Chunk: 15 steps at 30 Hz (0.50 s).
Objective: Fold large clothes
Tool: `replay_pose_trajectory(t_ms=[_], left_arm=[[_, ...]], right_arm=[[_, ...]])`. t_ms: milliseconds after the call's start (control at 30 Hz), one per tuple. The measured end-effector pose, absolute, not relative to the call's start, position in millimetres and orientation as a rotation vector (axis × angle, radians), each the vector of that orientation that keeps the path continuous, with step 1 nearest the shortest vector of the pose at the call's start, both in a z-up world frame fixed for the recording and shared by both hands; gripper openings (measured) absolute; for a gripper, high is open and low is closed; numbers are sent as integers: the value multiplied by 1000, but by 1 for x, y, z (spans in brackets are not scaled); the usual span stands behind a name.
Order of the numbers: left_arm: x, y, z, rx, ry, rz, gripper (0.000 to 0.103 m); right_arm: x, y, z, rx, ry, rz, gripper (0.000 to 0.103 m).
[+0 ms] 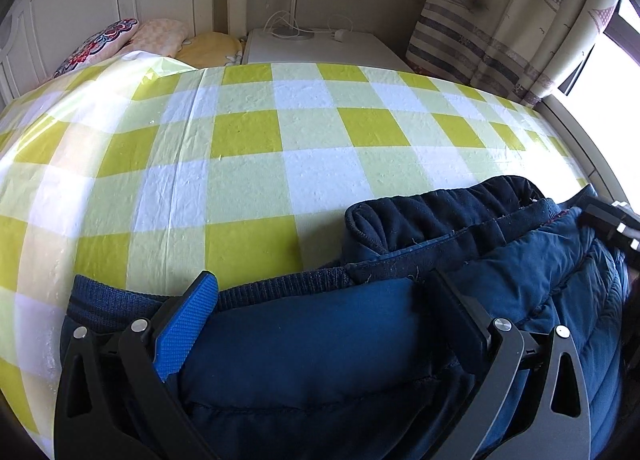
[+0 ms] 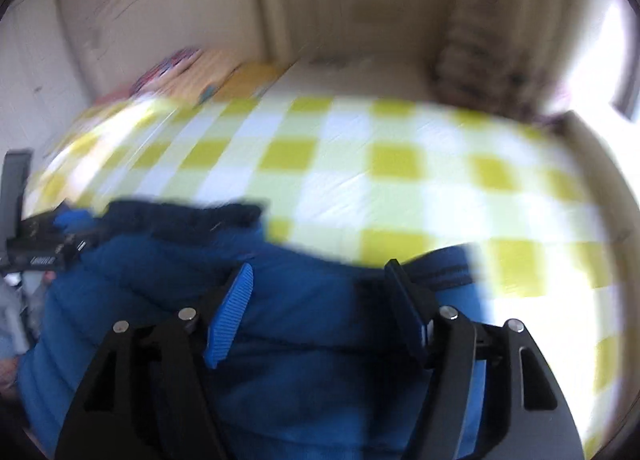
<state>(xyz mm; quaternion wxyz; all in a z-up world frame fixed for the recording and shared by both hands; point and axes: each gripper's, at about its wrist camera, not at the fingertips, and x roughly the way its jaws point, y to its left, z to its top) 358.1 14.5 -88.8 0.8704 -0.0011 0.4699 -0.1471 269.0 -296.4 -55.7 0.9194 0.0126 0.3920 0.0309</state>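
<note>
Nearest to where I stood, the left gripper (image 1: 320, 300) hung with its jaws spread wide over the navy padded jacket (image 1: 320, 348), the blue pad (image 1: 188, 324) on one side and the black finger on the other, neither pressing the cloth as far as I could see. The right gripper (image 2: 320, 296) was also parted over the same jacket, a moderate gap between its fingers and nothing pinched between them, though that view was smeared with motion and the contact could not be made out surely. The jacket lay bunched at the near edge of the bed, already gathered into a thick bundle with its ribbed hem (image 1: 280, 284) showing along the far side and a darker collar or cuff (image 1: 440, 216) rolled up on the right. I judged that at least one fold had been laid and both grippers had let go, but the bundle looked lumpy and not squared, so some tidying or a further fold seemed left. Beyond it stretched the yellow checked sheet (image 1: 280, 132), bare of other clothes, then the pillows (image 1: 160, 40) at the far left by the headboard, a white bedside table (image 1: 320, 48), and the curtain (image 1: 500, 20) at the far right.
</note>
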Motion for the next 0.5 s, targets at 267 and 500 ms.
replay_pose_trajectory(t_ms=[267, 500], left_arm=[[360, 15, -90, -4, 985, -311, 99], [359, 15, -90, -5, 984, -312, 99]], right_arm=[[278, -320, -77, 20, 942, -13, 72], [254, -252, -20, -132, 779, 22, 72]])
